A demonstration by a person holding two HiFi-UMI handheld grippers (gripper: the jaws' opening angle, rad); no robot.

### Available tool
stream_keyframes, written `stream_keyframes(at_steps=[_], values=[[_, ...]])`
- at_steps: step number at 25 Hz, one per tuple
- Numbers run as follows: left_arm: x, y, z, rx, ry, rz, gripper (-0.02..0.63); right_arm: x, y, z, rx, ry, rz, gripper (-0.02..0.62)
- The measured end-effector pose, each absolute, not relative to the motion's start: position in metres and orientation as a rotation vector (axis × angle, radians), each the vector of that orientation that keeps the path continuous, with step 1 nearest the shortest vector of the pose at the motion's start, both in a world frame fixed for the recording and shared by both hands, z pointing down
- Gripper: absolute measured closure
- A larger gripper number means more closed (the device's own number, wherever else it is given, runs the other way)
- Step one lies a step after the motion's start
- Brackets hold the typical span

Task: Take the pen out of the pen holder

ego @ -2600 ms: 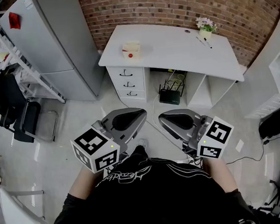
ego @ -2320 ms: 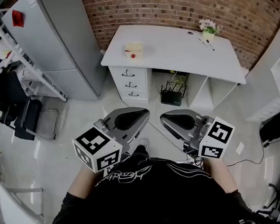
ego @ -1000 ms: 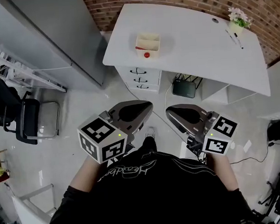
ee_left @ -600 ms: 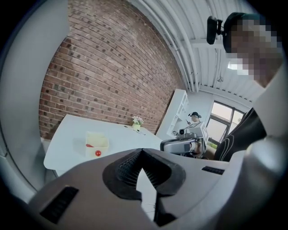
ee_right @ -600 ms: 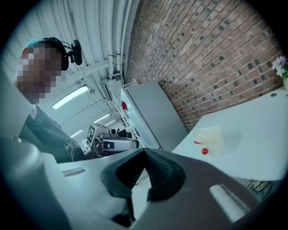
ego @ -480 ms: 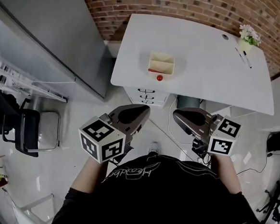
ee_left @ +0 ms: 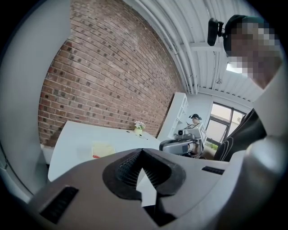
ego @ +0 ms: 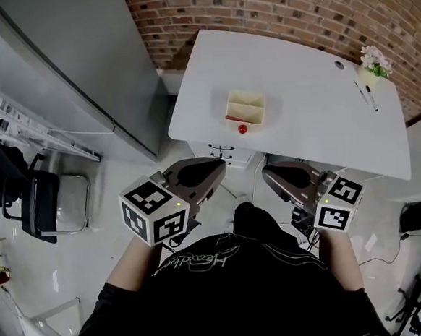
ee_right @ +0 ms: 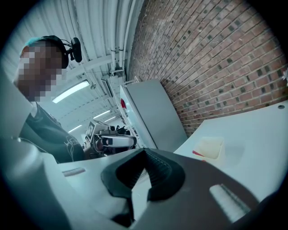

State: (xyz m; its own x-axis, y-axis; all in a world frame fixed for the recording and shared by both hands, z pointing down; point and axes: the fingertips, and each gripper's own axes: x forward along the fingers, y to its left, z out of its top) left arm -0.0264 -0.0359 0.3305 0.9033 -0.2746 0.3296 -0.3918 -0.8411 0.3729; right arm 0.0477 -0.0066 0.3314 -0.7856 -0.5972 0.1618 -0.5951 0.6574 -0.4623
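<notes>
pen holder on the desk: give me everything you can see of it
The pen holder is a shallow, open-topped rectangular box, pale cream, probably plastic, with a divider splitting it into two compartments. It sits flat on the white desk, near the front edge above the drawers. A thin red stick, likely the pen, lies along its near side. A small red ball sits just in front.

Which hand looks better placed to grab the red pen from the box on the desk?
Left, but narrowly. Both the left gripper and right gripper are shut, empty and short of the desk; the red pen lies at the near-left side of the box, closer to the left one.
</notes>
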Motion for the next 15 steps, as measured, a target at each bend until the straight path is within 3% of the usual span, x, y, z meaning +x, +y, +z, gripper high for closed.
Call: stream_keyframes(at_steps=[15], values=[[-0.011, -0.088, 0.346, 2.570, -0.504, 0.362, 0.603, 0.047, -0.054, 0.352, -0.976, 2.927, -0.827, 0.592]])
